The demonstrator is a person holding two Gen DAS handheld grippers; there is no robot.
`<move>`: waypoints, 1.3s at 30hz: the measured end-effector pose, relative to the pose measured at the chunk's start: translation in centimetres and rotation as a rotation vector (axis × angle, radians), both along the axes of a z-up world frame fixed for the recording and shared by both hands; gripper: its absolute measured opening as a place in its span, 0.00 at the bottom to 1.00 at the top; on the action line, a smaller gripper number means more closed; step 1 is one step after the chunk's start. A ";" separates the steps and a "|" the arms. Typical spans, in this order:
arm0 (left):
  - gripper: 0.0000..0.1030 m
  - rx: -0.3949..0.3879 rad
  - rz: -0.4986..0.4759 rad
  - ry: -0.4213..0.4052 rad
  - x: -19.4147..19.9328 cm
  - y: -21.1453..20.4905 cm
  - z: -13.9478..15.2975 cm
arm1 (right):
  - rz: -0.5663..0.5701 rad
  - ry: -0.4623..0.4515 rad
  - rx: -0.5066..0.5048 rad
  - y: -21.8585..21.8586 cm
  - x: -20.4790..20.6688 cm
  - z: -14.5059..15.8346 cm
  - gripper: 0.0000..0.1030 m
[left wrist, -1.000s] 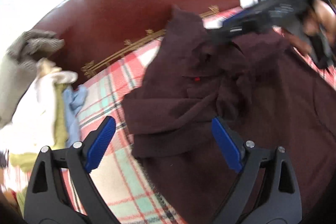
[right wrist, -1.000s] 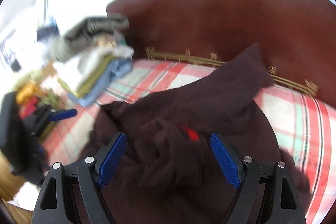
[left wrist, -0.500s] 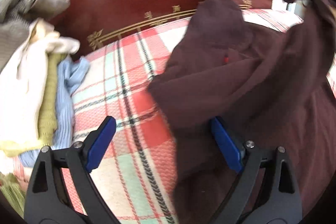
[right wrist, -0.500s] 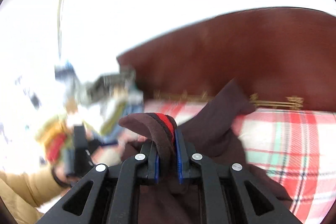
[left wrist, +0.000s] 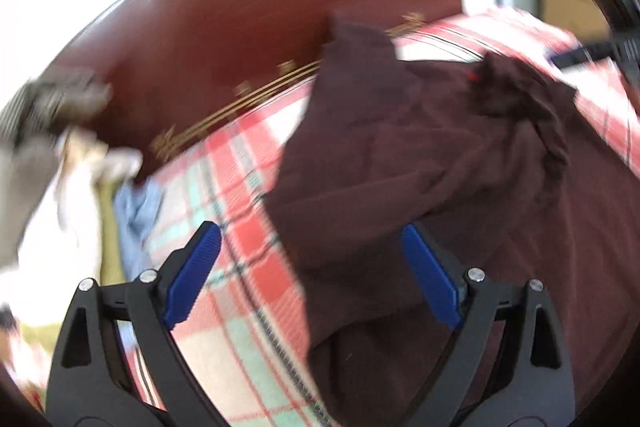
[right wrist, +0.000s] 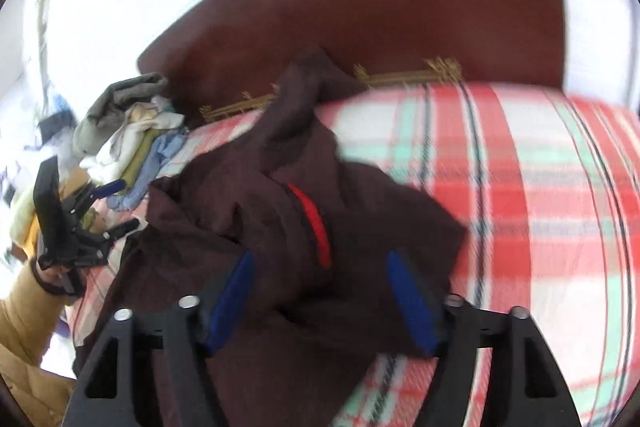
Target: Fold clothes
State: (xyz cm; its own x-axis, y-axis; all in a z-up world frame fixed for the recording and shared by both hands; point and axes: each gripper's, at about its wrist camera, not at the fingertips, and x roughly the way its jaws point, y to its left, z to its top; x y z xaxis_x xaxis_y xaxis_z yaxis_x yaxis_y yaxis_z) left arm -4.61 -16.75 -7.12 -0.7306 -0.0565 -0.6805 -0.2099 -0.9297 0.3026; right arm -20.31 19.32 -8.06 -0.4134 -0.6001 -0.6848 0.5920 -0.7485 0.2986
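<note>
A dark maroon garment (left wrist: 420, 163) lies crumpled on a red, white and green plaid bed cover (left wrist: 240, 187). It fills the middle of the right wrist view (right wrist: 248, 227), where a red inner neck band (right wrist: 314, 227) shows. My left gripper (left wrist: 312, 259) is open and empty, its jaws straddling the garment's left edge. My right gripper (right wrist: 320, 287) is open just above the cloth near the red band, holding nothing. The left gripper also shows at the far left of the right wrist view (right wrist: 76, 223).
A pile of clothes (right wrist: 132, 131), grey, cream, olive and light blue, sits at the left end of the bed (left wrist: 72, 195). A dark red headboard (right wrist: 360, 7) with a gold trim line stands behind. Bare plaid cover (right wrist: 540, 207) lies right of the garment.
My right gripper held the garment's neck lifted half a second ago; it has since opened and the cloth has dropped onto the bed. The left gripper stayed open and shifted slightly.
</note>
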 end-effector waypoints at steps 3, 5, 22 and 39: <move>0.90 -0.058 -0.087 -0.053 -1.9 2.1 -1.2 | 0.063 0.044 0.043 -3.1 -1.3 0.9 0.72; 0.90 -0.076 -0.130 -0.095 -3.3 2.8 -2.0 | 0.107 0.037 0.098 -5.6 -2.3 0.5 0.72; 0.08 0.147 0.136 -0.220 -5.0 -7.5 -3.0 | 0.106 0.029 -0.194 -1.0 -3.7 3.8 0.10; 0.61 0.238 0.065 -0.097 -1.8 -5.1 0.6 | 0.068 0.161 0.130 -3.3 -2.5 2.0 0.69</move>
